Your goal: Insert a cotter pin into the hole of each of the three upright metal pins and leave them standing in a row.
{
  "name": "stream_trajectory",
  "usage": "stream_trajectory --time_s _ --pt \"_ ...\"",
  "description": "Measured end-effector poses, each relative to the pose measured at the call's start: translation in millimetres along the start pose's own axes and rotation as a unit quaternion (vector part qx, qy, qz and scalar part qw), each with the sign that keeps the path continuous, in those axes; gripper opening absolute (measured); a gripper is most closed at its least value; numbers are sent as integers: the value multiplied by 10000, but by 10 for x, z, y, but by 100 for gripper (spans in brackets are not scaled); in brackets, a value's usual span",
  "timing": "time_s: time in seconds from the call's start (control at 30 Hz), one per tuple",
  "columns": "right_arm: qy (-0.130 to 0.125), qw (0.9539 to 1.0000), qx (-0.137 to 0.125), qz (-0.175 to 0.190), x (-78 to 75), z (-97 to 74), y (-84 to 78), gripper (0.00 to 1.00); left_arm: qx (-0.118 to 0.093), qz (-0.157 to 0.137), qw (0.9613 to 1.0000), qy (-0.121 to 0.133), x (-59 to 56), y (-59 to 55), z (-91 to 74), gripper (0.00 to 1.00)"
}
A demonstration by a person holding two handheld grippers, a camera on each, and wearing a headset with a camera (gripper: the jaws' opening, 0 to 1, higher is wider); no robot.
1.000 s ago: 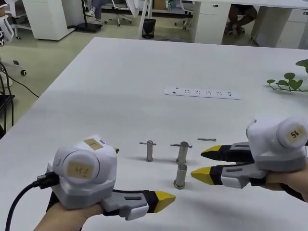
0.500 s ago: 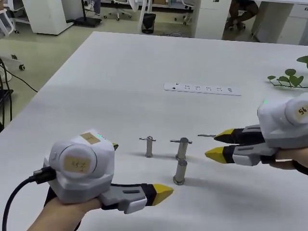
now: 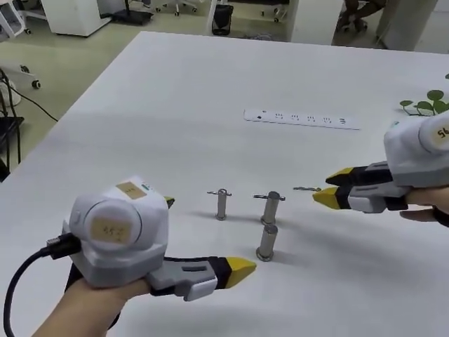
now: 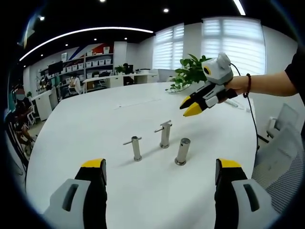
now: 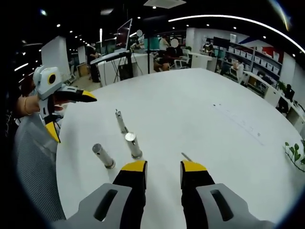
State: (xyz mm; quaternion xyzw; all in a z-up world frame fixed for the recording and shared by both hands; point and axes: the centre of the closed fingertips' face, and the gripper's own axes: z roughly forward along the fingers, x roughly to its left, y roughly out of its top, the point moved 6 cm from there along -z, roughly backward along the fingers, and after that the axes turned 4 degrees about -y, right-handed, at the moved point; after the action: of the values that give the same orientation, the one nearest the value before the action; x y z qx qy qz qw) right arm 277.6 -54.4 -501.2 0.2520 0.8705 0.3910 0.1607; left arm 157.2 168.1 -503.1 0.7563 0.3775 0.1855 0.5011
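Note:
Three upright metal pins stand on the white table (image 3: 140,126). The left pin (image 3: 222,204) (image 4: 136,148) and the middle pin (image 3: 271,208) (image 4: 165,135) each carry a cotter pin through the top. The front pin (image 3: 266,242) (image 4: 181,151) (image 5: 103,156) has a bare top. A loose cotter pin (image 3: 306,189) (image 5: 187,156) lies flat just ahead of my right gripper (image 3: 332,186) (image 5: 163,168). That gripper is open by a narrow gap, with nothing between its jaws. My left gripper (image 3: 205,235) (image 4: 161,164) is wide open and hovers in front of the pins, left of the front pin.
A white power strip (image 3: 302,119) lies further back on the table. A green plant sprig (image 3: 424,105) sits at the right edge. A black cable (image 3: 21,288) trails from the left gripper at the near left.
My right gripper has moved right and away from beside the front pin to the loose cotter pin, and its jaws have narrowed. The left gripper has hardly moved.

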Motion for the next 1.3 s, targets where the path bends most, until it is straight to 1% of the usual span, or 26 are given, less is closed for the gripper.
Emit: stream_trajectory --time_s 0.1,0.13,0.3,0.37,0.4,0.47,0.57,0.67,0.7,0.73,0.97,1.07,1.13,1.23,1.3 --pt "-47 10000 35 37 -41 44 -3 23 67 43 10000 24 3 -15 4 94" --pt "-89 9999 83 58 -63 69 -12 22 73 57 9999 40 7 -15 3 94" --pt "-192 9996 198 70 -134 183 -52 22 47 8 10000 65 26 -19 9 94" --pt "-240 9993 277 71 -223 286 -91 21 58 -3 10000 73 29 -24 11 94" --pt "-250 9992 298 68 -245 314 -104 21 64 -9 10000 75 31 -28 15 94" --pt "-327 9987 377 93 -273 358 -133 20 62 -19 10000 71 32 -29 22 94" --pt "-379 9983 424 131 -301 398 -159 20 35 -45 10000 51 32 -25 37 94" --pt "-424 9978 462 208 -333 445 -188 20 60 -41 10000 31 27 -32 50 93" --pt "-454 9975 486 225 -373 506 -245 19 82 -36 10000 22 24 -38 55 93" --pt "-479 9973 512 227 -389 531 -267 19 100 -38 9999 12 23 -44 61 93" --pt "-571 9962 577 331 -427 585 -285 18 123 -40 9999 -30 6 -57 74 92" --pt "-604 9957 589 377 -490 626 -309 18 159 -43 9999 -43 5 -66 73 91" --pt "-607 9957 589 387 -539 669 -329 18 146 -42 9999 -41 7 -62 70 91" --pt "-605 9956 631 350 -514 661 -324 16 111 -76 9999 -29 16 -56 63 91" --pt "-575 9956 649 362 -537 677 -330 16 104 -86 9999 -30 19 -54 62 91"
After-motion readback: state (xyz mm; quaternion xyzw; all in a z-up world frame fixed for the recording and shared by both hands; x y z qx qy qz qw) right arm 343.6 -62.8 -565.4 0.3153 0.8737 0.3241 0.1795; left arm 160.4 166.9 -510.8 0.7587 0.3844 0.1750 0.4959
